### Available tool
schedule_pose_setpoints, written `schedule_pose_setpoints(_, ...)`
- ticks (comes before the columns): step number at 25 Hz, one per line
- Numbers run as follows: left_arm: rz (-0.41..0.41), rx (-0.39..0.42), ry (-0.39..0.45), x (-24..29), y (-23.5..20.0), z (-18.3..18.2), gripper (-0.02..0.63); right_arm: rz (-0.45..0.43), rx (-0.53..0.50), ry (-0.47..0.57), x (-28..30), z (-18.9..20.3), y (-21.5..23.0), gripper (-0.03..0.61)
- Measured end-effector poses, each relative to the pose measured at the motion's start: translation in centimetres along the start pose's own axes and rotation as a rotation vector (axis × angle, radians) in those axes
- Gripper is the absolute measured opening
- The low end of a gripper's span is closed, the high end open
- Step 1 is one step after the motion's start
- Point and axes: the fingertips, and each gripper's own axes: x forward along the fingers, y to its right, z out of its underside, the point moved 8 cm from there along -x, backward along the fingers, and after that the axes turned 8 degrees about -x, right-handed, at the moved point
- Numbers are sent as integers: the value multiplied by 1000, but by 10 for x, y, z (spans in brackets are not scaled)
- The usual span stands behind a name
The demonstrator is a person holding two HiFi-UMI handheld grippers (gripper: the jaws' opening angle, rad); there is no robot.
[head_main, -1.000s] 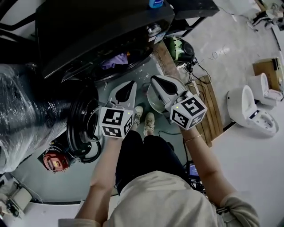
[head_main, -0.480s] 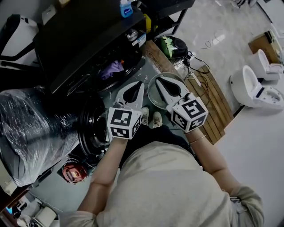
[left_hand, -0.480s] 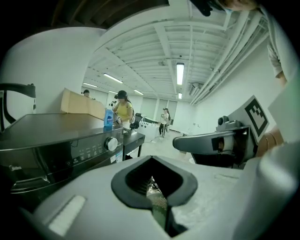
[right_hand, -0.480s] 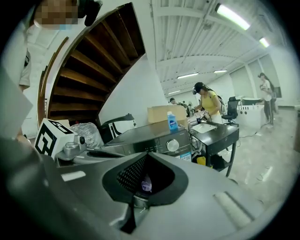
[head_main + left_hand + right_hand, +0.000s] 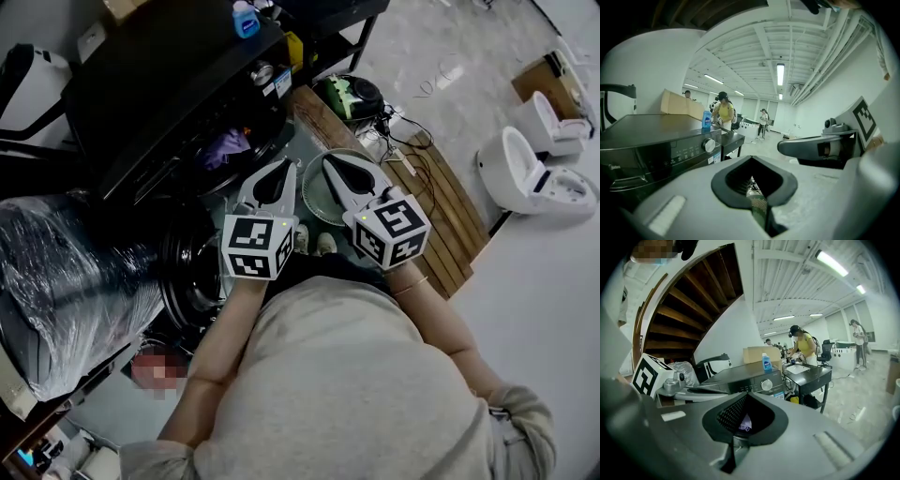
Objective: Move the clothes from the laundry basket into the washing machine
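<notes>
At the far left stands a bulky bundle wrapped in clear plastic film (image 5: 66,272), which has no part in your job. Beside it, the round glass door (image 5: 192,270) of the black front-loading washing machine (image 5: 159,70) hangs open. A crumpled purple garment (image 5: 225,145) lies inside the drum, so at least that piece is already across.

Your left gripper (image 5: 286,169) is held out in front of you just short of the opening. Its jaws are pressed together with nothing between them. Just to its right, on the floor by your feet, sits the round pale laundry basket (image 5: 309,202). What shows of its inside looks bare, though your right gripper (image 5: 330,161) hangs over much of it. That gripper is also closed on nothing. Farther right lies a slatted wooden pallet (image 5: 441,216).

By my reading you are at or near the end. No clothing shows outside the machine, and neither gripper carries any. What is left is to check the hidden part of the basket for a stray piece. The door is not yet shut.
</notes>
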Motion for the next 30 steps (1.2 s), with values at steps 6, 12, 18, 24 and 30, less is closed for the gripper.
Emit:
schedule_pose_setpoints(6,15,-20,-10,0,-1,4,5,4,28,-6,-2,5,-5,25)
schedule_pose_setpoints(12,16,-32,-14,-4,-2,6,5,15,36,-13,-4,7,-4,25)
schedule_pose_setpoints(18,12,-41,-11,-9,-2,10,4,23,32,-20,-7,10,-8,25)
schedule_pose_setpoints(24,-11,-49,-10,-12,-3,11,3,28,26,-26,-11,13,-9,25)
schedule_pose_setpoints(30,-18,-51,-12,-16,-3,13,3,38,12,-27,-13,16,-8,25)
